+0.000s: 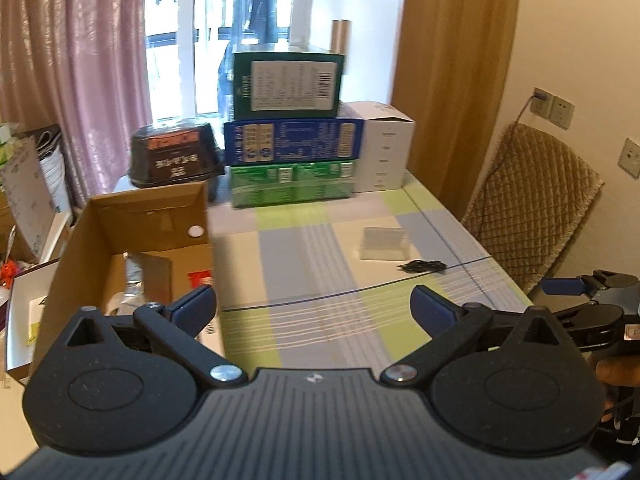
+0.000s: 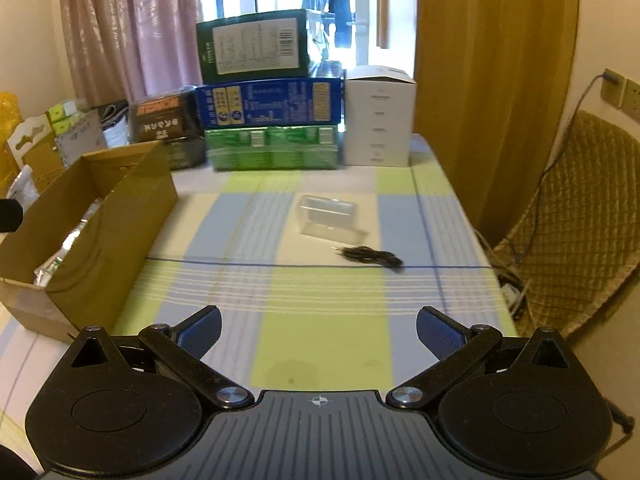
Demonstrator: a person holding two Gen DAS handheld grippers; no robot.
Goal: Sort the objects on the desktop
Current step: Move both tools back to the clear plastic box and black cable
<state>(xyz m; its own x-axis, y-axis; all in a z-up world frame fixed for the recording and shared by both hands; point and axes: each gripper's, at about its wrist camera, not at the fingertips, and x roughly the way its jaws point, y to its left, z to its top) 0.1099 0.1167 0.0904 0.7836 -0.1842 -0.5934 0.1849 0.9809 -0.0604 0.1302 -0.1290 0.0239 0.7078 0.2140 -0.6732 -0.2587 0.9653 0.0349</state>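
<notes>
A clear plastic case point(image 1: 385, 243) point(image 2: 330, 216) lies on the checked tablecloth, with a coiled black cable point(image 1: 424, 267) point(image 2: 372, 257) just in front of it. An open cardboard box point(image 1: 132, 240) point(image 2: 96, 232) stands at the table's left side and holds a clear wrapped item and other small things. My left gripper point(image 1: 314, 308) is open and empty above the cloth, beside the box. My right gripper point(image 2: 319, 330) is open and empty too, well short of the cable; it also shows at the right edge of the left wrist view point(image 1: 580, 286).
Stacked cartons point(image 1: 290, 128) point(image 2: 272, 92) and a white box point(image 1: 384, 148) point(image 2: 378, 116) line the table's far edge, with a black container point(image 1: 176, 156) to their left. A quilted chair point(image 1: 532, 204) point(image 2: 576, 220) stands at the right. More clutter lies left of the cardboard box.
</notes>
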